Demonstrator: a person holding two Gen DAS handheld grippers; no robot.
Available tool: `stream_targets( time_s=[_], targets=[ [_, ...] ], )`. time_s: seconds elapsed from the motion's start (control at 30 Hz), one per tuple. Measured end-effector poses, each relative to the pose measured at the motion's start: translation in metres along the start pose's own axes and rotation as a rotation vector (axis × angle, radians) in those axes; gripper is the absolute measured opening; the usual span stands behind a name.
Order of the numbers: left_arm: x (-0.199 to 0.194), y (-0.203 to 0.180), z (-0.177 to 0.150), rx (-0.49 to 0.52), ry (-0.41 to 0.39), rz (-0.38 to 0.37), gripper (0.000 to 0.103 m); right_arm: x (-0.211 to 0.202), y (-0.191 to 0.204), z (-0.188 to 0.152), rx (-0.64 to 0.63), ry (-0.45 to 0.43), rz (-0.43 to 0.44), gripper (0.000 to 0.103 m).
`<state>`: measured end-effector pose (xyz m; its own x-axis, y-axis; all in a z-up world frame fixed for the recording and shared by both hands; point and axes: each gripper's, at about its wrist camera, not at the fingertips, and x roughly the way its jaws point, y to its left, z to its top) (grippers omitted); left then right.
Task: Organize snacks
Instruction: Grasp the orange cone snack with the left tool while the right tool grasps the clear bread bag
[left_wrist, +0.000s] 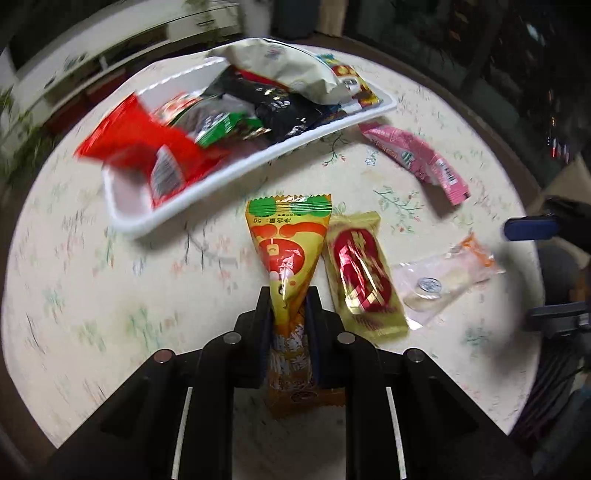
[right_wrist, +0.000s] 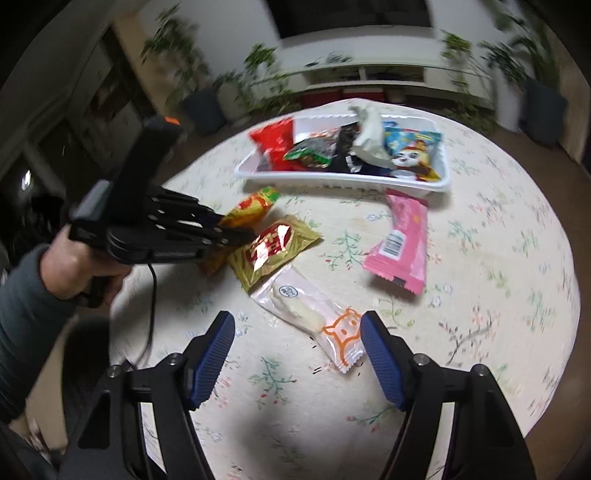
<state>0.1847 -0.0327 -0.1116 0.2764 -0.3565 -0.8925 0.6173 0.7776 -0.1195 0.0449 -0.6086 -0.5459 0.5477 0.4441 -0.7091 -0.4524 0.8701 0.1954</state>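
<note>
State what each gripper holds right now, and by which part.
Left gripper is shut on the yellow-orange snack packet, pinching its lower middle. Right gripper is open and holds nothing.

A home living room: a round surface (right_wrist: 480, 229) under a floral cloth, and beyond it, far ahead of the right claw (right_wrist: 297, 354), leafy potted plants (right_wrist: 258, 77) flanking a low white media cabinet (right_wrist: 369, 70) against the wall.

My left wrist view sits low and close, facing the white tray (left_wrist: 255, 162). My right wrist view looks from further back toward the same tray (right_wrist: 343, 182); both share the floral table (left_wrist: 92, 295).
</note>
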Motion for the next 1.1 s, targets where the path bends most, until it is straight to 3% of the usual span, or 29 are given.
stream_targets(
  time_s=[0.17,0.27,0.43,0.6,0.83,0.9,1.1],
  targets=[
    [-0.034,0.007,-0.039,-0.191,-0.120,-0.079,0.015,0.021,0.008,0.009,-0.163,0.107,-0.023,0.066],
    [-0.045,0.003,-0.063,-0.253,-0.164,-0.109,0.015,0.040,0.006,0.017,-0.226,0.196,-0.062,0.060],
    [-0.052,-0.007,-0.096,-0.333,-0.198,-0.172,0.014,0.059,0.013,0.025,-0.337,0.293,-0.090,0.060],
    [-0.043,-0.018,-0.106,-0.329,-0.170,-0.194,0.014,0.072,0.016,0.032,-0.391,0.354,-0.090,0.060],
    [-0.039,-0.038,-0.103,-0.241,-0.125,-0.092,0.014,0.082,0.017,0.045,-0.379,0.406,-0.080,0.056],
    [-0.039,-0.043,-0.102,-0.215,-0.115,-0.063,0.014,0.084,0.019,0.047,-0.378,0.413,-0.082,0.053],
    [-0.034,-0.054,-0.093,-0.145,-0.075,0.007,0.014,0.087,0.039,0.045,-0.402,0.434,-0.099,0.027]
  ],
)
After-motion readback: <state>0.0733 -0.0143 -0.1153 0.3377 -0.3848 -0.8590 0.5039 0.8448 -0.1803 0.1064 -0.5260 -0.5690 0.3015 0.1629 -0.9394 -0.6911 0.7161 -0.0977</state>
